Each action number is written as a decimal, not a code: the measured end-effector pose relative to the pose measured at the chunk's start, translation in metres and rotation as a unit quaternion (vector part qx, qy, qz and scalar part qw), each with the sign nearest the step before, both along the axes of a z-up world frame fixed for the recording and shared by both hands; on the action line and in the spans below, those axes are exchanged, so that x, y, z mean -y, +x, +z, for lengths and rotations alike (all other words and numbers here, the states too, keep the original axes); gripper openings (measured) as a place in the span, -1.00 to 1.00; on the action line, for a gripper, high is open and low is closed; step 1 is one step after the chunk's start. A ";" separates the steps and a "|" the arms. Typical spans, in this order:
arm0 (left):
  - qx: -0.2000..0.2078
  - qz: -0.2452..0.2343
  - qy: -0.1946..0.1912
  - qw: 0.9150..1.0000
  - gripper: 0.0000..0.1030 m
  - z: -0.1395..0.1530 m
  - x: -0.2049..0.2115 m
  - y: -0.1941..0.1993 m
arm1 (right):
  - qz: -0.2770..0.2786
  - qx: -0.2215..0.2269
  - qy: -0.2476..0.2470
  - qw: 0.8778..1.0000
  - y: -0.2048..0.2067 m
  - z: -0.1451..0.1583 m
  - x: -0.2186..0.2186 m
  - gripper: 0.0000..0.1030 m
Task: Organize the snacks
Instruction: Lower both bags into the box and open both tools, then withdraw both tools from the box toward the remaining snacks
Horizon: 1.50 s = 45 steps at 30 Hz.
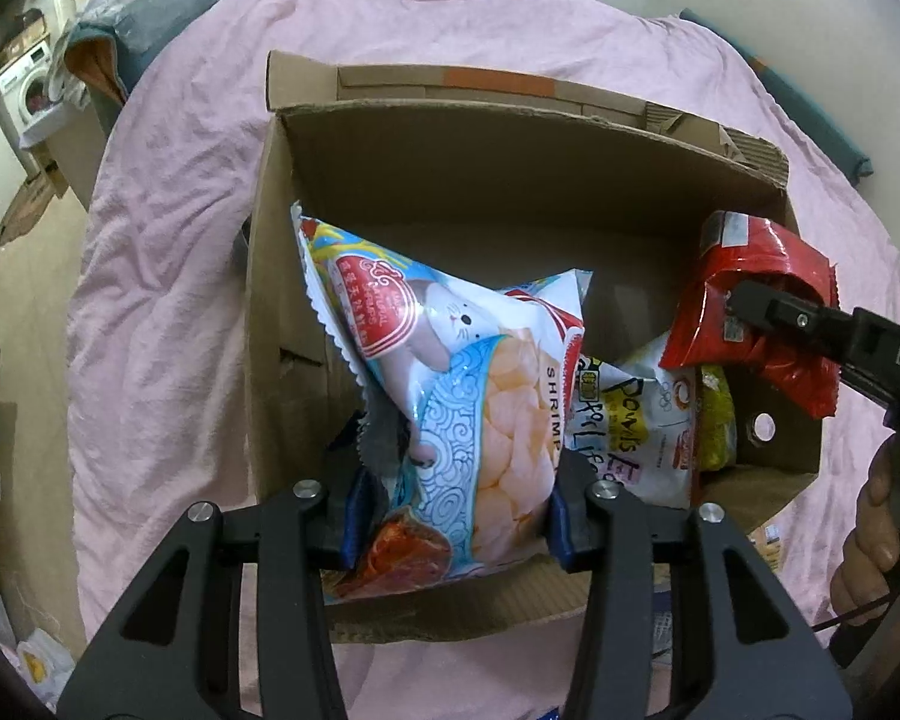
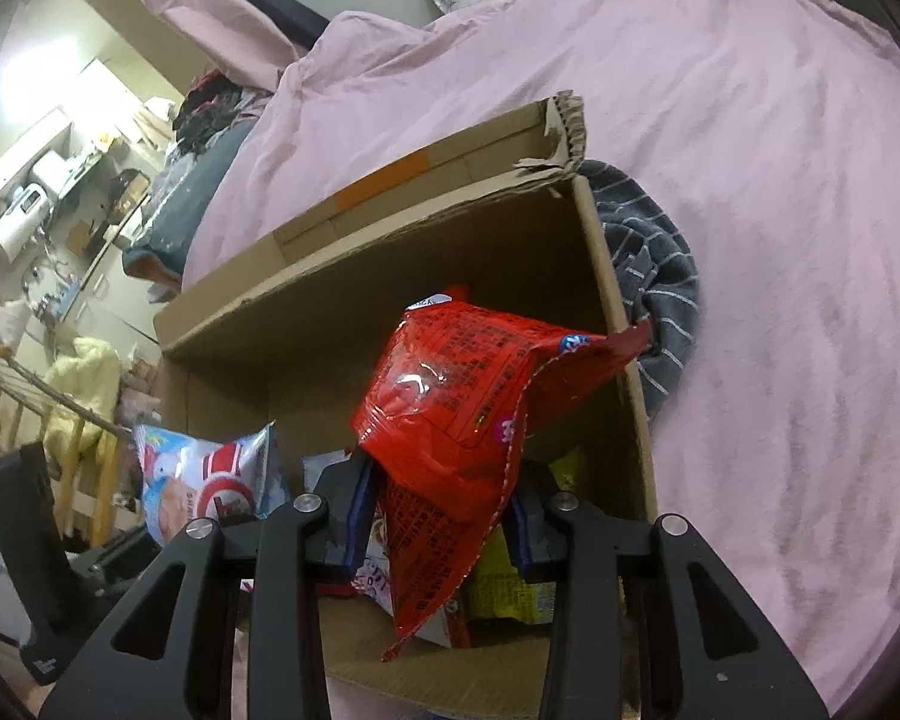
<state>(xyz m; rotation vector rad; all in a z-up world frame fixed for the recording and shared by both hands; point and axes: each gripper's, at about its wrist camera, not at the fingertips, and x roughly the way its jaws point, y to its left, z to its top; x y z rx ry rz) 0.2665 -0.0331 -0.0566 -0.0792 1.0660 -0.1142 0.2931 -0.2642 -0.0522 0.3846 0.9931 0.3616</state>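
Looking along the left tongs [image 1: 456, 516]: blue pads pinch the lower part of a puffy white-and-blue shrimp-chip bag with a rabbit picture [image 1: 450, 396]. Bag stands tilted inside an open brown cardboard box [image 1: 450, 180], leaning toward the box's left wall. Box sits on a bed covered by a wrinkled pink sheet [image 1: 168, 240]. Just right of the shrimp bag, lower in the box, lies a white snack bag with black lettering [image 1: 642, 420]; a yellow packet [image 1: 717, 420] is wedged beside it against the right wall. Right tongs [image 1: 744, 306] enter from the right edge, gripping a crinkled red foil snack packet [image 1: 750, 300] above the box's right side. Fingers of a hand [image 1: 876, 534] wrap the handle at the right edge. A white washing machine [image 1: 30, 90] shows far left.

Right wrist view: right tongs [image 2: 438, 516] nipped on the red foil packet [image 2: 450, 396], which rises and folds over above the box interior [image 2: 306, 324]. Shrimp bag [image 2: 210, 480] sits low left in the box; yellow packet [image 2: 510, 588] below the red one. A grey striped cloth [image 2: 654, 282] lies against the box's outer right wall on the pink sheet [image 2: 780, 240].
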 end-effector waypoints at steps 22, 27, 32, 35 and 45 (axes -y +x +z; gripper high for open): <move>0.051 -0.009 -0.013 0.999 0.32 0.021 0.005 -0.009 | 0.007 0.041 -0.034 0.999 -0.006 0.017 -0.010 -0.17; 0.073 0.003 -0.024 0.997 0.49 0.030 -0.001 -0.010 | -0.009 0.064 -0.046 0.997 -0.009 0.027 -0.005 0.21; 0.123 0.033 -0.043 0.991 0.73 0.049 -0.016 -0.016 | -0.031 0.113 -0.062 0.991 -0.017 0.046 0.001 0.69; 0.121 0.033 -0.034 0.992 0.74 0.048 -0.016 -0.014 | -0.028 0.114 -0.062 0.991 -0.017 0.048 0.002 0.70; 0.110 0.031 -0.023 0.993 0.74 0.042 -0.013 -0.015 | -0.011 0.105 -0.062 0.993 -0.017 0.046 -0.004 0.70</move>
